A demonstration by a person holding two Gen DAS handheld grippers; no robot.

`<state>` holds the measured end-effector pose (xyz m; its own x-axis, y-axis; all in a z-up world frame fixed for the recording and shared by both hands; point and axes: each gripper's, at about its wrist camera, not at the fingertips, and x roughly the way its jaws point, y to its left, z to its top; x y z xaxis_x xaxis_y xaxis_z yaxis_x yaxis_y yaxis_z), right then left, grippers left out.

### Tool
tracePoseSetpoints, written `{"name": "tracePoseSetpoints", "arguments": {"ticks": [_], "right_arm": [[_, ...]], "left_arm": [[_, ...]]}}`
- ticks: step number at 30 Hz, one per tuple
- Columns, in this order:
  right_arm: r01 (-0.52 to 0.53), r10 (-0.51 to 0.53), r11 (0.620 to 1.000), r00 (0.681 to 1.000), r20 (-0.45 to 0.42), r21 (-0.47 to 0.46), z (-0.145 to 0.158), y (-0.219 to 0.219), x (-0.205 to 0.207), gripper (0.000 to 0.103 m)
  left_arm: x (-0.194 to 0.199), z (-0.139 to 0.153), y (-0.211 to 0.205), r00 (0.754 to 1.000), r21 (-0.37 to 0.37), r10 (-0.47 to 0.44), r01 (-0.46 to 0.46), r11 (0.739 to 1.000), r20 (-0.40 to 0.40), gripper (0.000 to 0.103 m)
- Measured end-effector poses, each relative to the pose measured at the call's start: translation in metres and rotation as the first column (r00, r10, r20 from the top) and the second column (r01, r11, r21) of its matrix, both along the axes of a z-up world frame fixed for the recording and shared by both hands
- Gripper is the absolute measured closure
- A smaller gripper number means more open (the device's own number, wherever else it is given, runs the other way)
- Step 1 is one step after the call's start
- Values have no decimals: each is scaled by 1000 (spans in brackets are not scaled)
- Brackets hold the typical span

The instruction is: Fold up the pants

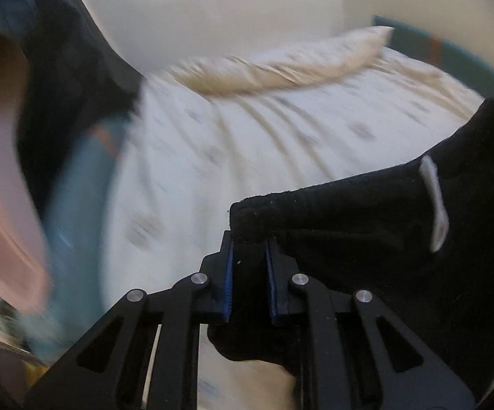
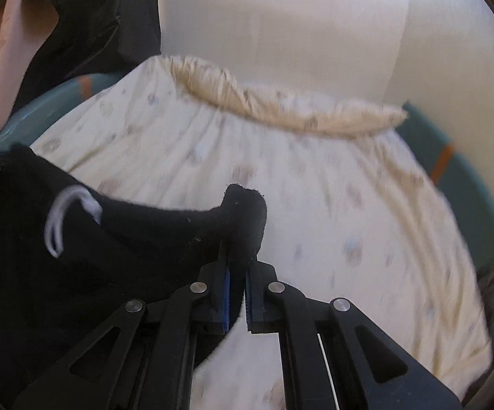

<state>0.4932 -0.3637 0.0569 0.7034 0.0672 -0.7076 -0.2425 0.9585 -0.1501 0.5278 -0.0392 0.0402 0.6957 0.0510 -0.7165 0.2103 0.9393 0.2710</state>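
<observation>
Black pants (image 1: pixel 366 225) with a white drawstring (image 1: pixel 433 201) hang stretched between both grippers above a bed. In the left wrist view my left gripper (image 1: pixel 250 253) is shut on a bunched corner of the waistband, and the cloth runs off to the right. In the right wrist view my right gripper (image 2: pixel 238 266) is shut on the other corner of the black pants (image 2: pixel 110 246), with the fabric trailing left and down past the white drawstring (image 2: pixel 59 218). The lower part of the pants is hidden below both views.
A cream bed sheet (image 2: pixel 315 205) with faint printed marks covers the mattress, with a rolled cream pillow (image 2: pixel 281 109) at its far edge against a pale wall. A teal mattress edge (image 2: pixel 468 184) shows at the right. A pink shape (image 1: pixel 1 171) and dark items are at the left.
</observation>
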Motion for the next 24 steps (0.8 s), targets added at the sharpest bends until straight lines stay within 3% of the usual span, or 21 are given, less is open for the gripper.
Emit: {"name": "tracePoseSetpoints", "arguments": {"ticks": [4,6,10,14,18,21,24], "right_arm": [[12,3,984,996,86,-178,21,41,75,99],[73,-28,968,982,186,-241,39,64,113,99],[176,-93,949,949,303,-262,54,100,163,99],[166,-128,941,981,144,-296,4,121,203,98],[134,-142,936,990,-3,-326,-61,134,215,98],[111,-139,927,989,-54,-359,-94,138,218,98],[115,-151,935,985,-81,-335,-107,137,219,98]], "left_arm": [[54,31,10,980,125,102,-125,984,173,91],[83,46,14,949,188,143,-201,961,282,91],[121,36,21,945,229,177,-244,942,276,90],[143,-35,25,976,293,181,-210,933,123,87],[144,-86,36,976,244,217,-214,946,16,87],[145,-103,35,973,262,229,-223,939,9,86],[149,-102,39,959,239,283,-277,931,10,66]]}}
